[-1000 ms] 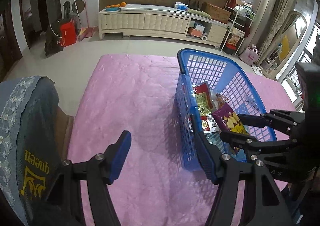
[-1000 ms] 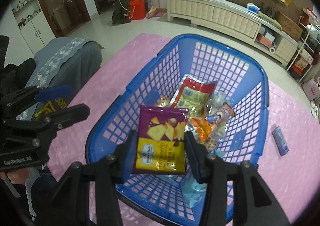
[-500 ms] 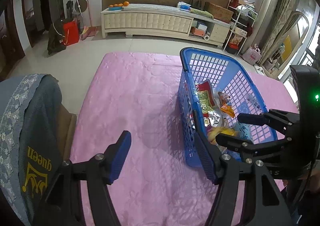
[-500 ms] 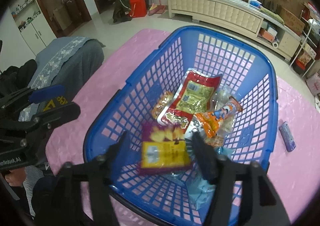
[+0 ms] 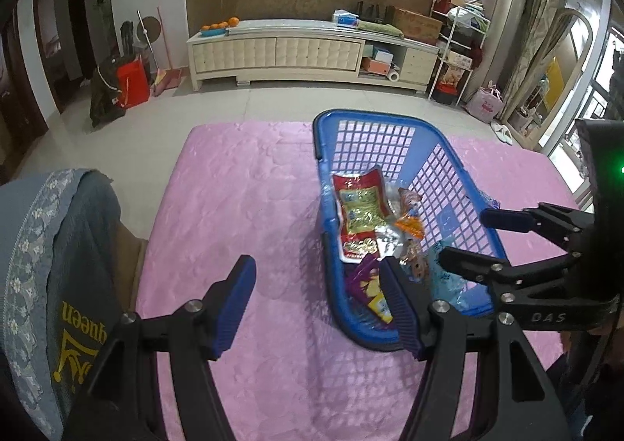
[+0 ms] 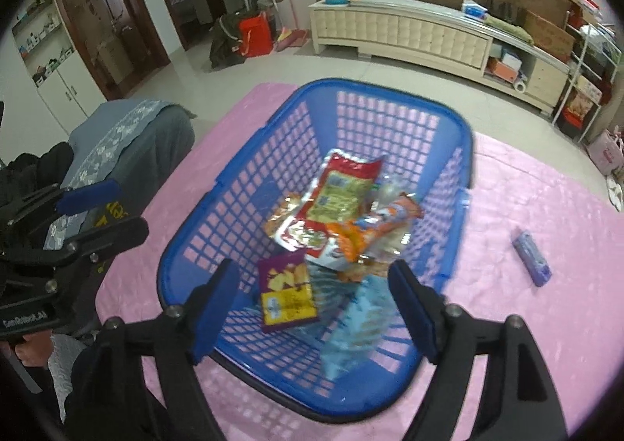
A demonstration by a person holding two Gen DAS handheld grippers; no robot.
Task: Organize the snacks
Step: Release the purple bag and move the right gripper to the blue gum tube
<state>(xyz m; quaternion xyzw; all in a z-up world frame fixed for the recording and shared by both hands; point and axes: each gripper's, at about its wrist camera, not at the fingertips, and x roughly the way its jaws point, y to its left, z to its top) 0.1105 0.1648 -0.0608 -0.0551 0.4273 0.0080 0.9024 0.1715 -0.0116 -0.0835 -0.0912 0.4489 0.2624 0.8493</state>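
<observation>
Pink quilted cover [image 5: 241,207] spreads across the bed under both views, with a cream cabinet [image 5: 280,53] along the far wall.

From the left wrist, your left tool [image 5: 318,300] stands half wide with nothing between its jaws, above bare cover beside the blue basket [image 5: 323,152]. Your right tool [image 5: 464,240] hovers over the basket's near right corner.

From the right wrist, your right tool's jaws have just been opening and stand wide and empty; the purple chip packet [image 6: 286,291] lies below them at the basket's near end, beside the red-and-green pouch [image 6: 339,193] and orange wrapper [image 6: 370,226]. That drop looks done. One purple bar [image 6: 531,257] lies outside, near the cover's right edge; next, swing right, lower over it, and close across its narrow sides.
</observation>
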